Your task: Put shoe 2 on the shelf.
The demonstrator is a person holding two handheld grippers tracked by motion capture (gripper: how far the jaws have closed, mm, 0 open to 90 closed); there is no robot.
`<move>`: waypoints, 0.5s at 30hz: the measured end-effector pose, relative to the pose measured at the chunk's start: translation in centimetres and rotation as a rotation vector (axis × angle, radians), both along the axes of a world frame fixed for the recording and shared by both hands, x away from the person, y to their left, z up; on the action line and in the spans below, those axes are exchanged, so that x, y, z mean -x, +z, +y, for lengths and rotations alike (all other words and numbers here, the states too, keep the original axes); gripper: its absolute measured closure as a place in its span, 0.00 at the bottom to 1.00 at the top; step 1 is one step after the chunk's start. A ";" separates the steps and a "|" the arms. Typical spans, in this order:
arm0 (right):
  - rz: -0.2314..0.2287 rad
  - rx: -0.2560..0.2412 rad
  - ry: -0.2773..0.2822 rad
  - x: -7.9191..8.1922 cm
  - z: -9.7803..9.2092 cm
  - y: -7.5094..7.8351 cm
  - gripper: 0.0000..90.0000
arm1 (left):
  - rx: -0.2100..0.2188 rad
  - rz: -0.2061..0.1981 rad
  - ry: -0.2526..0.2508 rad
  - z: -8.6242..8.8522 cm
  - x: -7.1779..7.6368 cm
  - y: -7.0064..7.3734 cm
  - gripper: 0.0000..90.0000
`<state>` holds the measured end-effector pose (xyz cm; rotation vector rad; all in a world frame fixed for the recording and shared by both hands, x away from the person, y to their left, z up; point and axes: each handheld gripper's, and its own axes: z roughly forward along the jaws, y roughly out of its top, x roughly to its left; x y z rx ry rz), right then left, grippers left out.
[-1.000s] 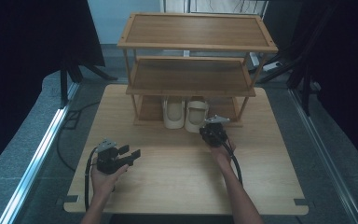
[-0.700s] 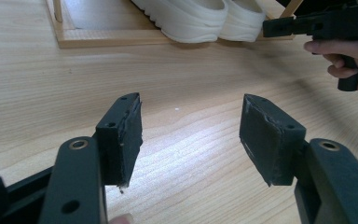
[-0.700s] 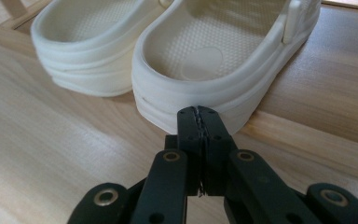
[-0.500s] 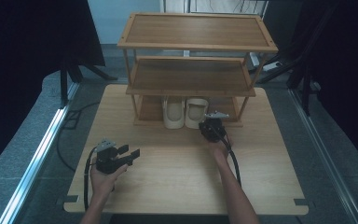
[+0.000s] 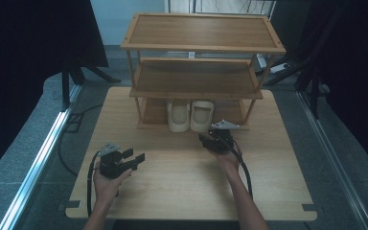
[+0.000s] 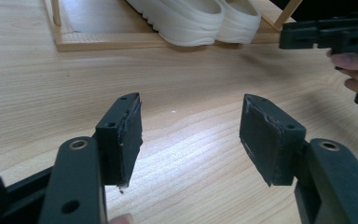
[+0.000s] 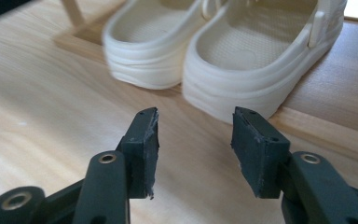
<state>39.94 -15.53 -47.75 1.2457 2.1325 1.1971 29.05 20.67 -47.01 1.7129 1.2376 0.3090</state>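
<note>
Cream foam clogs (image 5: 191, 115), a pair, sit side by side on the bottom shelf of the wooden rack (image 5: 201, 32) at the far edge of the table (image 5: 182, 191), heels hanging just over the shelf's front lip toward me. My right gripper (image 5: 210, 137) hovers just in front of the right-hand clog (image 7: 265, 60), jaws parted about a heel's thickness apart and holding nothing. My left gripper (image 5: 136, 156) rests nearer the front left corner of the table, jaws spread wide and likewise empty.

I judge the main risk is the approach line: in the right gripper view the gap between the pads (image 7: 256, 149) sits left of the heel's middle, so driving straight in could land the right pad on the rim and shove the shoe deeper under the shelf or against its neighbour (image 7: 151, 51), which touches it. The moulded heel is smooth, rounded and ribbed along the sole, so a shallow pinch could slip off. The low middle shelf overhead leaves little room to lift.

The clogs look soft and matte, with pebbled footbeds. The table is pale, fine-grained wood, and the pads are worn black rubber, frayed at the edges.
</note>
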 end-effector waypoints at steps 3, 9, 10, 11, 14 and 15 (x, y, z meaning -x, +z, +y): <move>-0.009 -0.050 0.026 1.4 -0.7 0.1 0.54 | -0.001 -0.005 -0.007 -0.3 0.2 0.2 0.44; -0.020 -0.063 0.094 3.1 -2.0 0.6 0.51 | -0.010 -0.008 -0.023 -0.8 0.1 0.3 0.44; -0.012 -0.064 0.107 3.3 -2.3 0.7 0.51 | -0.010 -0.011 -0.027 -0.9 0.1 0.4 0.43; -0.008 -0.059 0.114 3.5 -2.5 0.6 0.51 | -0.013 -0.017 -0.032 -0.8 0.2 0.5 0.43; -0.023 -0.029 0.111 4.6 -3.7 0.8 0.51 | -0.005 -0.022 -0.031 -0.6 0.4 0.6 0.43; -0.023 -0.027 0.105 5.0 -4.3 0.9 0.50 | 0.000 -0.023 -0.034 -0.4 0.5 0.7 0.43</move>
